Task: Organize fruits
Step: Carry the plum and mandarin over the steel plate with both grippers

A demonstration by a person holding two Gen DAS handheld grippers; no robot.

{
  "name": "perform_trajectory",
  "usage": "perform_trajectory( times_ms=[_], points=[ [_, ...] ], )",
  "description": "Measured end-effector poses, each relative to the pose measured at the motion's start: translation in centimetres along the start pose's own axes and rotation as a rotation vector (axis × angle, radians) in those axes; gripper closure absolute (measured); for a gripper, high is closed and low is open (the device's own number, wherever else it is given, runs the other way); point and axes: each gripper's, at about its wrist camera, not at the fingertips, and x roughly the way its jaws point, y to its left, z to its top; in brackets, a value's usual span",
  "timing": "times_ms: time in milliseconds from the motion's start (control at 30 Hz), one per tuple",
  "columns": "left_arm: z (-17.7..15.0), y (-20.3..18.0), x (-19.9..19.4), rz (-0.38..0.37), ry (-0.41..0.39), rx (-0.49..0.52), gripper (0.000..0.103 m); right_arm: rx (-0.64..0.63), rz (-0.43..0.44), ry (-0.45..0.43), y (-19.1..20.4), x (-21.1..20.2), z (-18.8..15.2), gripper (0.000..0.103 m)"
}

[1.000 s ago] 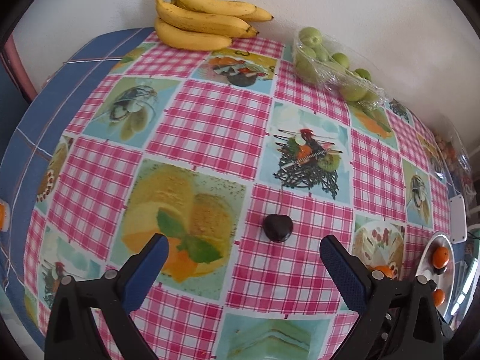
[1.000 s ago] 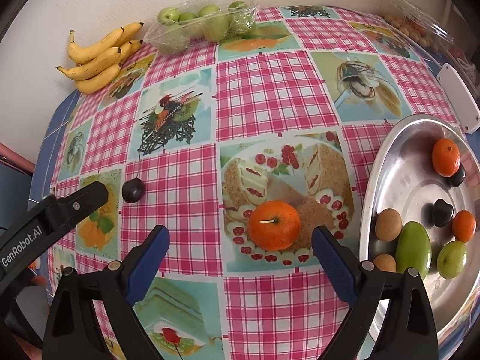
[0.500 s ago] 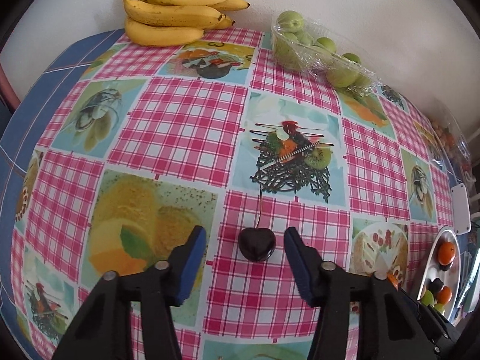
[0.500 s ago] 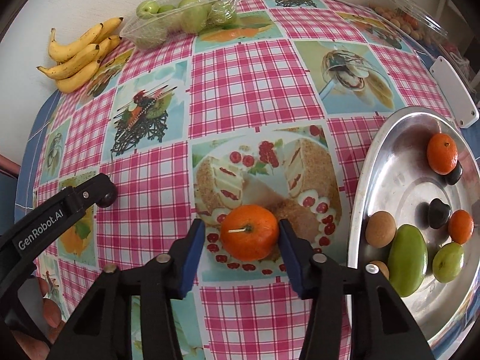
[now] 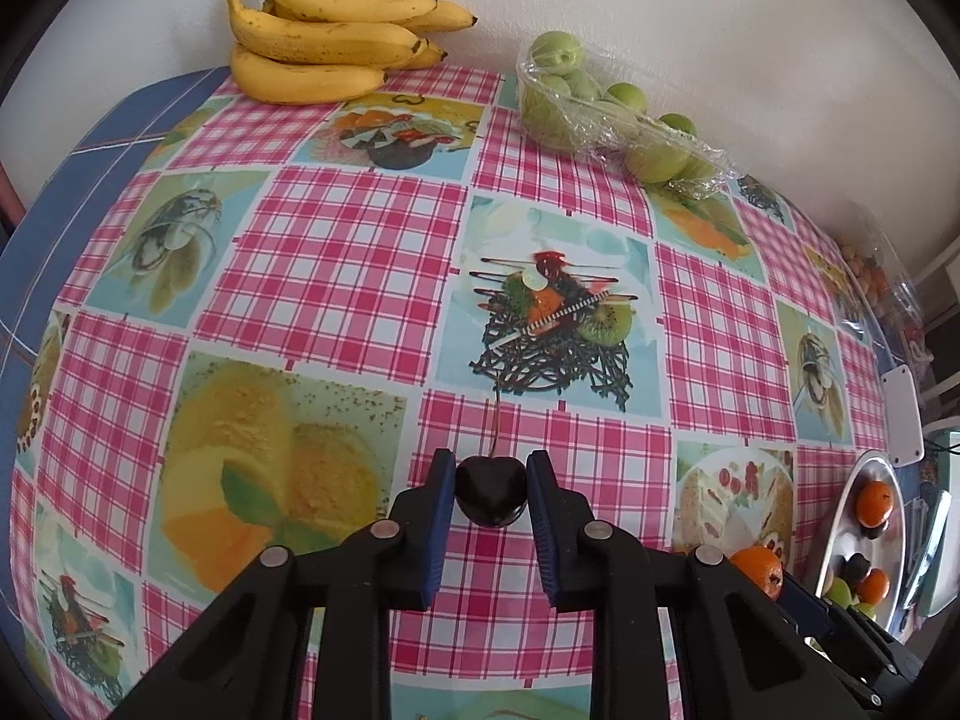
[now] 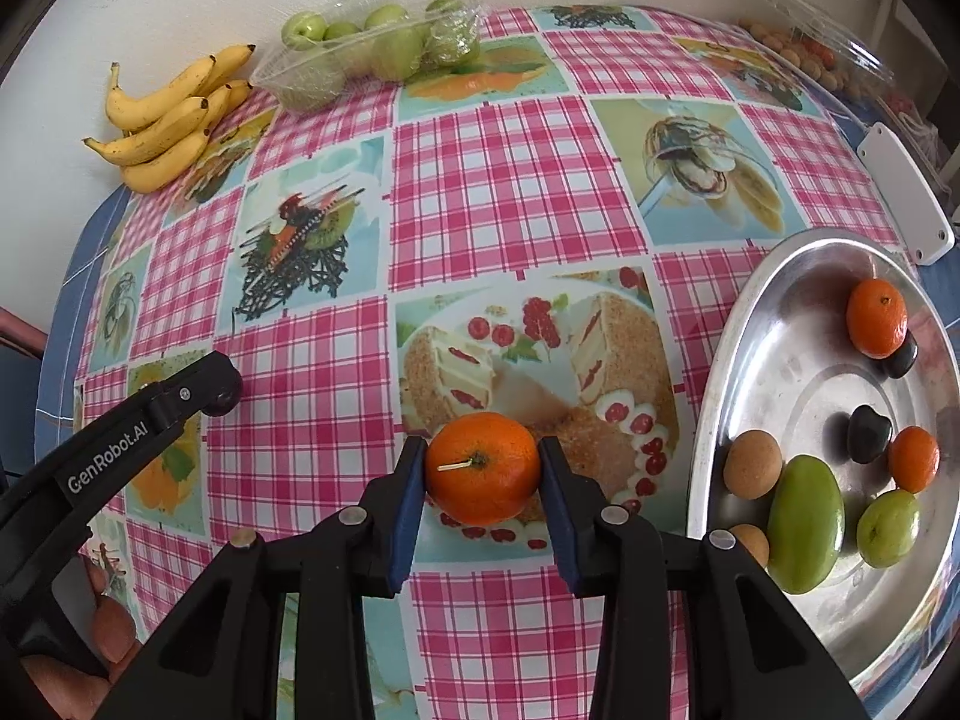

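Tangerine (image 6: 483,468) pinched as right tongs (image 6: 483,474) close; cherry (image 5: 491,491) clamped in left tongs (image 5: 489,495); tray (image 6: 732,336) lies frame-right of both.

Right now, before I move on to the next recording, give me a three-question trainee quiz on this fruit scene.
1. True or false: the left gripper is shut on the dark cherry.
2. What lies between the blue pads of the right gripper? A) a banana B) the orange tangerine C) a green mango
3. Fill in: the metal tray holds ____ orange tangerines.

Key
1. True; both pads press the cherry's sides.
2. B; the jaws are closing on it, pads at its sides, with the fruit on the tablecloth.
3. Two: one at the far rim, a smaller one nearer.
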Motion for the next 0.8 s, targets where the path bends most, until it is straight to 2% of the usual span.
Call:
perform_trajectory(
  times_ms=[267, 800],
  points=[
    [-0.2, -0.6, -1.6, -0.012, -0.004, -0.005, 0.077, -0.016, 0.001, -0.019, 0.3, -1.3, -0.5, 0.065],
    [-3.1, -3.2, -5.2, -0.011, -0.031, 0.028, 0.077, -0.056, -0.021, -0.041, -0.5, -4.5, -2.7, 0.064]
  ],
)
